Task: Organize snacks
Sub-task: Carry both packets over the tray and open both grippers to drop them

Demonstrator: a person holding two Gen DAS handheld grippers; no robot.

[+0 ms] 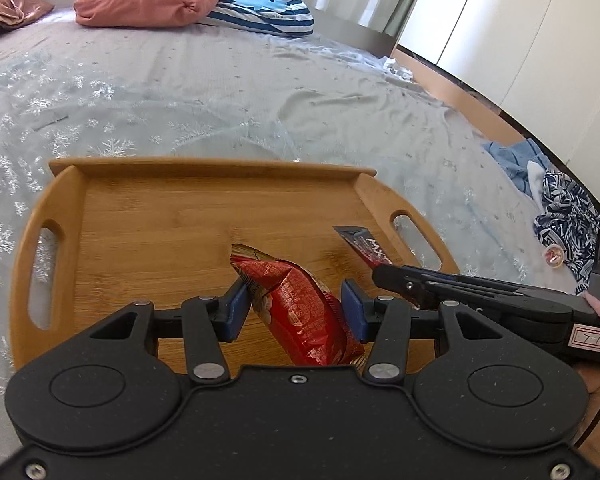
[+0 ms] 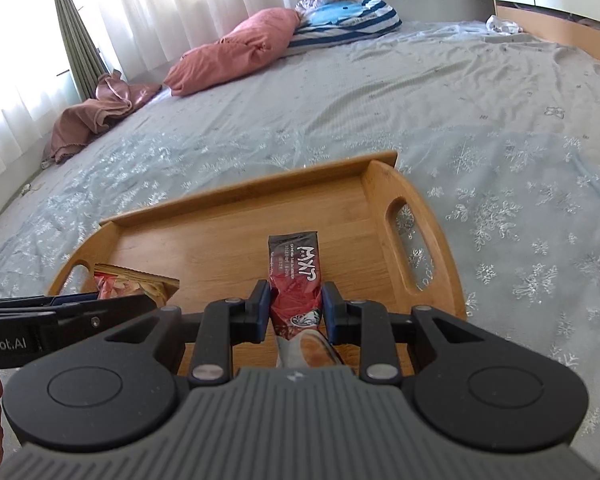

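Note:
A wooden tray (image 1: 148, 216) with cut-out handles lies on the bed; it also shows in the right wrist view (image 2: 220, 236). My left gripper (image 1: 296, 306) is shut on a red snack packet (image 1: 300, 312) over the tray's near part; that packet's end shows in the right wrist view (image 2: 136, 282). My right gripper (image 2: 295, 307) is shut on a dark red stick sachet (image 2: 296, 276) over the tray's right half. The sachet's tip (image 1: 362, 242) and the right gripper (image 1: 396, 276) show in the left wrist view.
The bed has a pale sheet (image 1: 220, 92) with snowflake patterns. Pink pillow (image 1: 148, 0) and striped pillow (image 1: 260, 8) lie at the far end. Blue patterned clothes (image 1: 560, 208) and a small round wrapped item (image 1: 555, 257) lie right of the tray. Brown cloth (image 2: 96, 116) lies near the curtains.

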